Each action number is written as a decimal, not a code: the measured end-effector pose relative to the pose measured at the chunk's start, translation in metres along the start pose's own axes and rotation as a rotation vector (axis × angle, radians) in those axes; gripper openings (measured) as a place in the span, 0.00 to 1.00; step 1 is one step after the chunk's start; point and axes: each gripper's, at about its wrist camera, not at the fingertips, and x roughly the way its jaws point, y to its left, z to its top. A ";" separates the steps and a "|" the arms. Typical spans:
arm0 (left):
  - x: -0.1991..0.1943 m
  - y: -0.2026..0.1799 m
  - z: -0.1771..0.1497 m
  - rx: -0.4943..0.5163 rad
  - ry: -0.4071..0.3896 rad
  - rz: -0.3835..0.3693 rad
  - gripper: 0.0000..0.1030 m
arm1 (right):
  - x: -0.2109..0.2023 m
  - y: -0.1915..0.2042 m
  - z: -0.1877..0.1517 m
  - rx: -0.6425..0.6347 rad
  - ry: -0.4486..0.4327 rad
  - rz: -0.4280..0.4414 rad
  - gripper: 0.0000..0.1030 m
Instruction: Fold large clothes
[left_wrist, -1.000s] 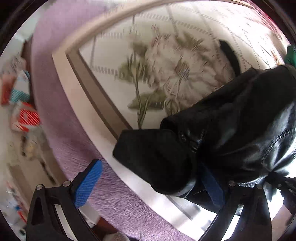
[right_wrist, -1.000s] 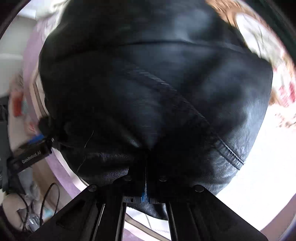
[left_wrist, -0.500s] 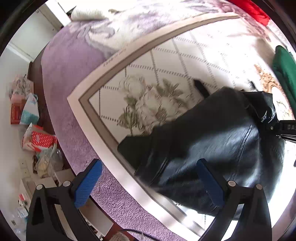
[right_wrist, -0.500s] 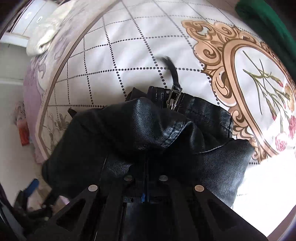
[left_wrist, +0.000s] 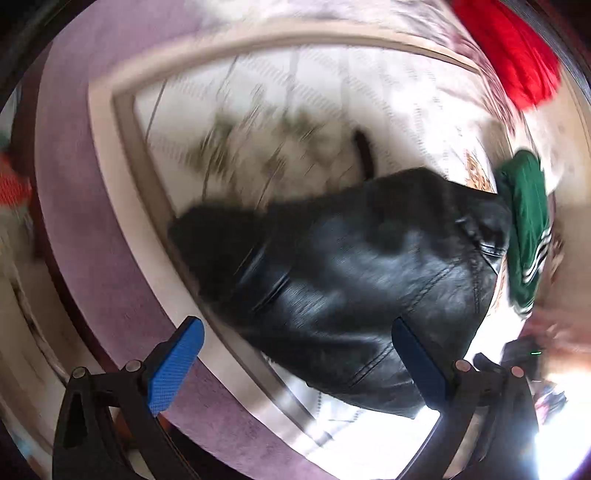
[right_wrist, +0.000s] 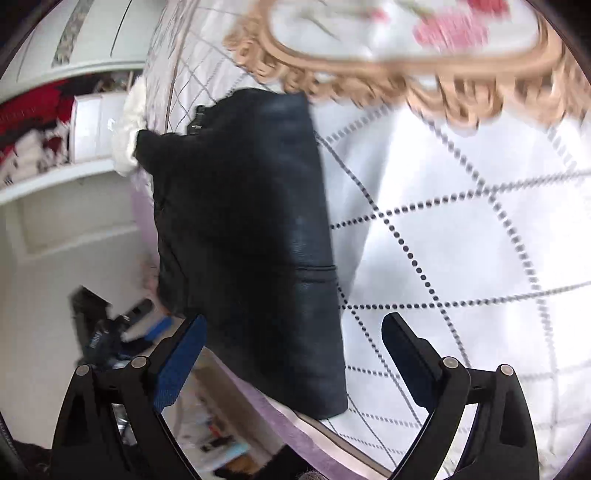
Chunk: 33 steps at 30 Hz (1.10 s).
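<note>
You are working over the bed (left_wrist: 295, 92), its quilted white cover printed with flowers and edged in purple, and on it lies the black leather jacket (left_wrist: 362, 280), gathered into one compact bundle near the edge of the bed. From how it lies, the folding looks largely done: no sleeve or loose panel trails out flat, and in your right view the jacket (right_wrist: 255, 240) reads as a long, fairly tidy rectangle. What may be left, at a guess, is one last squaring-up, or moving on to the next garment.

Your left view shows what the right does not: a green garment with white stripes (left_wrist: 526, 229) just beside the jacket's far end, and a red garment (left_wrist: 513, 55) well apart at the top of the bed. Both look unfolded, though blur hides the detail. Your right view alone shows the gold scroll border (right_wrist: 388, 85) on the cover and a zipper pull at the jacket's far end.

Your left gripper (left_wrist: 295, 365) has its jaws spread wide, holding nothing, above the jacket. Your right gripper (right_wrist: 295, 365) is the same: jaws apart, empty.
</note>
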 end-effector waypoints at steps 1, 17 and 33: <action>0.006 0.007 -0.003 -0.024 0.015 -0.013 1.00 | 0.011 -0.008 0.005 0.015 0.017 0.068 0.94; 0.003 -0.003 0.008 -0.064 -0.181 -0.178 0.29 | 0.050 0.047 0.019 0.000 -0.068 0.209 0.47; -0.072 -0.117 0.055 0.142 -0.281 -0.217 0.26 | -0.115 0.124 0.049 -0.137 -0.275 0.326 0.39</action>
